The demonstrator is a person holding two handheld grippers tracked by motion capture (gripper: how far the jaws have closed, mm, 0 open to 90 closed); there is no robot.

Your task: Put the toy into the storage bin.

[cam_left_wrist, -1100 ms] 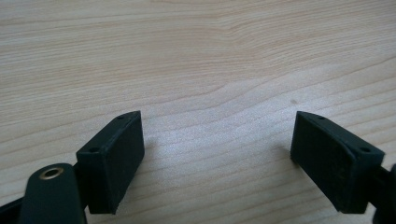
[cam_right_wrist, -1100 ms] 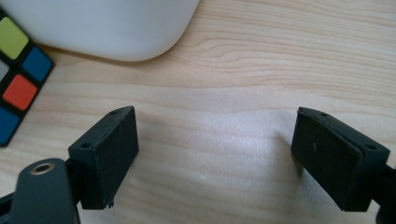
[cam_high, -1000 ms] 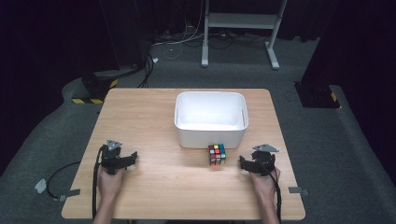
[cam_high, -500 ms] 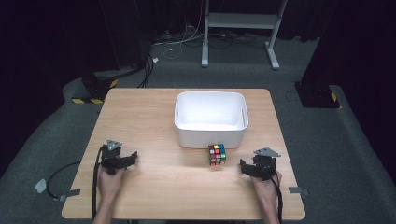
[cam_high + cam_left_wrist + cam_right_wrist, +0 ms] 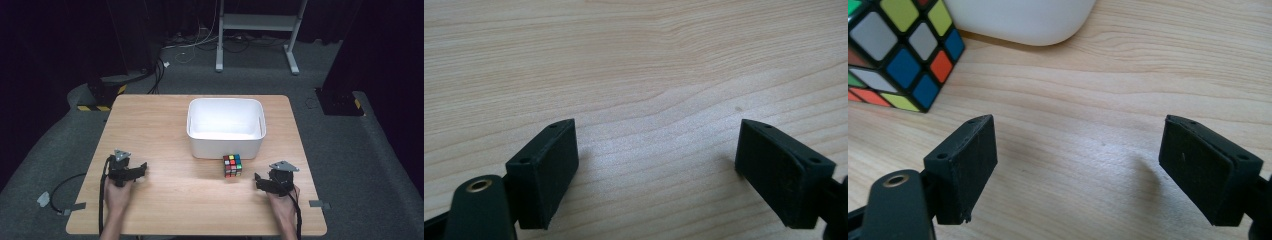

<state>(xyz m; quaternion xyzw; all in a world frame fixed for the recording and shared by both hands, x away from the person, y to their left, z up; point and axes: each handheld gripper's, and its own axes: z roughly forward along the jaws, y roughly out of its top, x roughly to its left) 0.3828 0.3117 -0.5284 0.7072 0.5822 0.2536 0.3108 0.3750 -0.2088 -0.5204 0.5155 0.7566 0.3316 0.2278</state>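
Two claws: each held in a person's hand at the near edge of the tabletop, one near each near corner, well apart from each other.
Left claw: jaws spread wide with bare wood between them; it sits low over the tabletop and grips nothing.
Right claw: jaws also spread wide and gripping nothing; it is near the cube, pointing toward it.
Cube: a scrambled colour puzzle cube standing on the tabletop, just in front of the tub's near wall, to the right of the middle. In the right gripper view the cube lies ahead of the left jaw, outside the gap between the jaws.
Tub: a white, rounded-corner tub, open at the top, standing past the cube toward the far side of the tabletop.
Beyond the tabletop: grey carpet floor, cables, and the white legs of a stand.
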